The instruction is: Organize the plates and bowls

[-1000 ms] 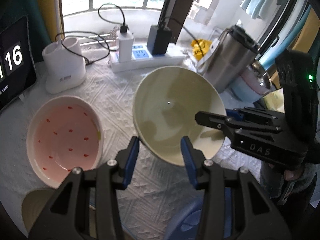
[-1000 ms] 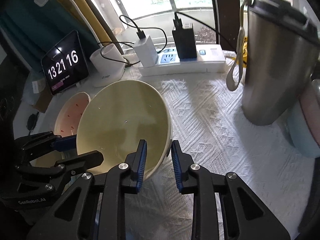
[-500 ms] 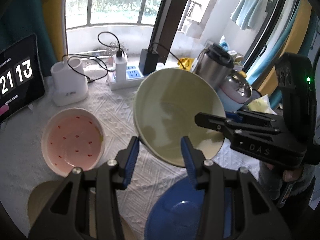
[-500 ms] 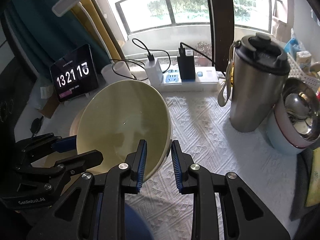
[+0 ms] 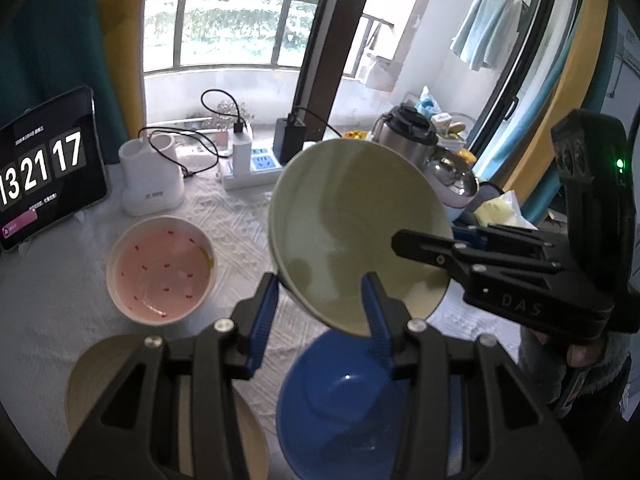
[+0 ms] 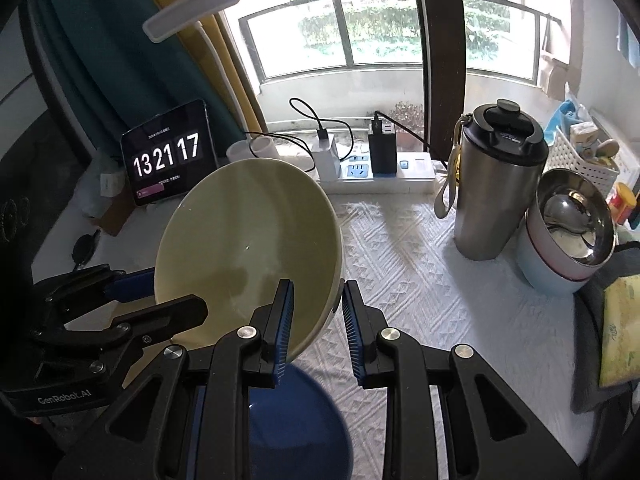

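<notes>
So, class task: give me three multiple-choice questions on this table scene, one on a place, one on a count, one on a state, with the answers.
1. Where is the blue bowl?
A. Below the raised cream bowl
B. On the windowsill
C. On the floor

2. How many grippers hold the cream bowl?
A. None
B. One
C. Two

3. How does the cream bowl sit?
A. Flat on the cloth
B. Tilted, in the air
C. Upside down

Answers:
1 A: blue shows just under the cream bowl's lower edge.
2 C: the left gripper and the right gripper each pinch its rim.
3 B: its rim slants, clear of the white tablecloth.
</notes>
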Tool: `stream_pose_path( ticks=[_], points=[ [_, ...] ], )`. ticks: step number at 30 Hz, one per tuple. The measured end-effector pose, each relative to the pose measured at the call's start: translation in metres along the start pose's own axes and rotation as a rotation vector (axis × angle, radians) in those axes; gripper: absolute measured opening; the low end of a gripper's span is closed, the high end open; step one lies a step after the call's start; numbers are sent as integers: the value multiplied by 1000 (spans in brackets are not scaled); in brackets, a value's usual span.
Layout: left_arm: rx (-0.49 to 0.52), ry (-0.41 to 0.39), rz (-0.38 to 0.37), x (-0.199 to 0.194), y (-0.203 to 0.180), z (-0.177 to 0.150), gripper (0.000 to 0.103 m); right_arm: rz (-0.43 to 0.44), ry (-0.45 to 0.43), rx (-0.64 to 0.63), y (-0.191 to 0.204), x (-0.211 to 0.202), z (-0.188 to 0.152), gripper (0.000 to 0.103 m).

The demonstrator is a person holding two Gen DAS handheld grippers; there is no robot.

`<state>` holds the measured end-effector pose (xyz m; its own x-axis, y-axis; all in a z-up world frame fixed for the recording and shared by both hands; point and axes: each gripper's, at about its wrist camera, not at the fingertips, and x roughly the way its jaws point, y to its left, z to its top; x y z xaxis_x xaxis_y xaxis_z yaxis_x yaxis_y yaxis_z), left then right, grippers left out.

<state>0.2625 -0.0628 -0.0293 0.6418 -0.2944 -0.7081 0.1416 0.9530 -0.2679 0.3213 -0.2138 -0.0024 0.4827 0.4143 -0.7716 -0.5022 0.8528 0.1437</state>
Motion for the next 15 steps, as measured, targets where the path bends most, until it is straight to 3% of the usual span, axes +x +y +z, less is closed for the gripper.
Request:
stream_pose_path(
  ticks=[15],
  points=[
    [1,-23,-24,-32,-8,-28,44,-7,-7,-2,18,-27,-29,27]
  ],
)
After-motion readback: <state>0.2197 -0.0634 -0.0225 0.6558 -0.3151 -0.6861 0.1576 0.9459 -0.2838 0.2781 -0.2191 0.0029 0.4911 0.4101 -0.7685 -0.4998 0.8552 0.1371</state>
